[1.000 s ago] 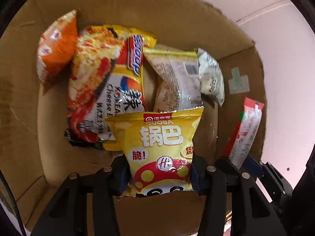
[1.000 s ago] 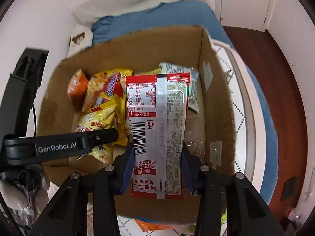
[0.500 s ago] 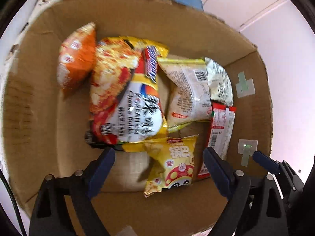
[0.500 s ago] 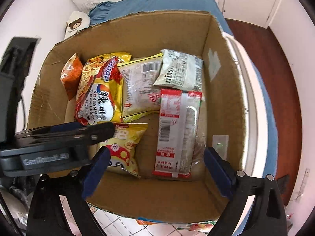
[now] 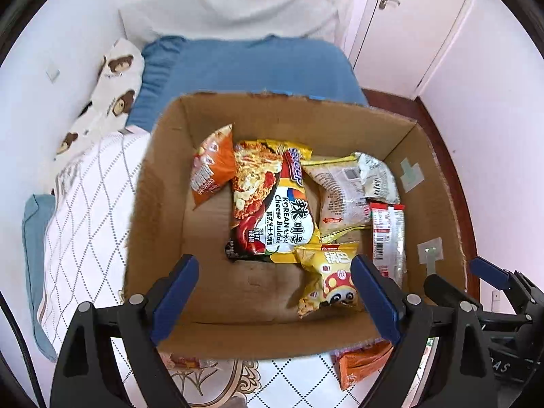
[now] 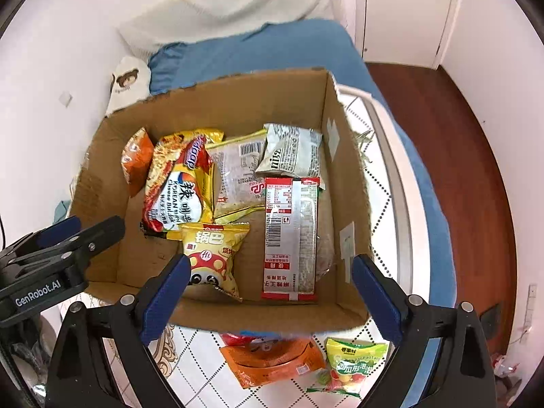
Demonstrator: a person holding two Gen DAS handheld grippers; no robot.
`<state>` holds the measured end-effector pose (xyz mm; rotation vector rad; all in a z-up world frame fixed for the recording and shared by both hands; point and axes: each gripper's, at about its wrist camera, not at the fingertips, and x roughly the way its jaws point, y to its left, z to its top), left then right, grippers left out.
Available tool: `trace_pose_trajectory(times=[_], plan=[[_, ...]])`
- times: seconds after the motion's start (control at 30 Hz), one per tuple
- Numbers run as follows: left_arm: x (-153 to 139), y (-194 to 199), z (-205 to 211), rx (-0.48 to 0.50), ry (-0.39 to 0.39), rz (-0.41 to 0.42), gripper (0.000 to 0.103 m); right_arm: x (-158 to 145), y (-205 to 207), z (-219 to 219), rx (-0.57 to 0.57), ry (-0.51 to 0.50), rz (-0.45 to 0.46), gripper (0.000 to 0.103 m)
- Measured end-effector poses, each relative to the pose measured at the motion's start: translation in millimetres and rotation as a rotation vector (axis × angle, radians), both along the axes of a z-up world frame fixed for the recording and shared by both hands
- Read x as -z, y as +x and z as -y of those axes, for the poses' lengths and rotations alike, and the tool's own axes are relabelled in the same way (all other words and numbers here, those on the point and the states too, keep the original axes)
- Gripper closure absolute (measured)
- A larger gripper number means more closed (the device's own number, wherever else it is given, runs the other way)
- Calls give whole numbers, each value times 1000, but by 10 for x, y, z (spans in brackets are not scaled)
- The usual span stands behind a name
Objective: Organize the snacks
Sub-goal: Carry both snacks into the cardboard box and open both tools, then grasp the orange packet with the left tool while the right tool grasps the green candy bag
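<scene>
An open cardboard box (image 5: 159,204) (image 6: 350,176) on the bed holds several snack packs. A small yellow puffed-snack bag (image 5: 328,278) (image 6: 212,255) lies near the box's front. A long red and silver packet (image 5: 387,238) (image 6: 290,234) lies at the right. A large yellow noodle pack (image 5: 272,204) (image 6: 180,183) and an orange bag (image 5: 210,173) (image 6: 136,159) lie further back. My left gripper (image 5: 273,292) is open and empty above the box's front edge. My right gripper (image 6: 268,292) is open and empty above the same edge.
An orange packet (image 6: 272,360) (image 5: 363,367) and a green-yellow candy bag (image 6: 353,363) lie on the white quilt in front of the box. A blue blanket (image 5: 244,64) and a bear-print pillow (image 5: 105,95) lie behind it. Wooden floor (image 6: 452,156) is at the right.
Both grippers opened and dropped their packs into the box: the left the yellow bag, the right the red and silver packet. Both have then pulled up and back from the box.
</scene>
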<state>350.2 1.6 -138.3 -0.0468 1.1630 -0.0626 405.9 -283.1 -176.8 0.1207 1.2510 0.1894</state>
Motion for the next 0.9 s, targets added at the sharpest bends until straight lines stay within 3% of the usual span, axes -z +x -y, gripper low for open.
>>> trace_pose_trajectory(times=[0.13, 0.47, 0.67, 0.77, 0.8, 0.87, 0.9], plan=[[-159, -204, 43, 13, 24, 76, 11, -196, -211, 12, 5, -1, 62, 6], [-496, -731, -7, 21, 0, 187, 11, -688, -718, -15, -7, 12, 187, 6], [-575, -966, -14, 26, 15, 224, 11, -842, -951, 110, 27, 108, 196, 6], [-533, -1143, 102, 61, 83, 280, 11, -764, -1069, 256, 42, 155, 175, 6], [-488, -1204, 185, 91, 113, 296, 11, -705, -1113, 329, 54, 158, 169, 9], [-360, -1285, 400, 177, 169, 303, 11, -527, -1184, 489, 73, 160, 133, 33], [-242, -1307, 572, 254, 202, 287, 11, -418, -1225, 586, 90, 172, 105, 35]])
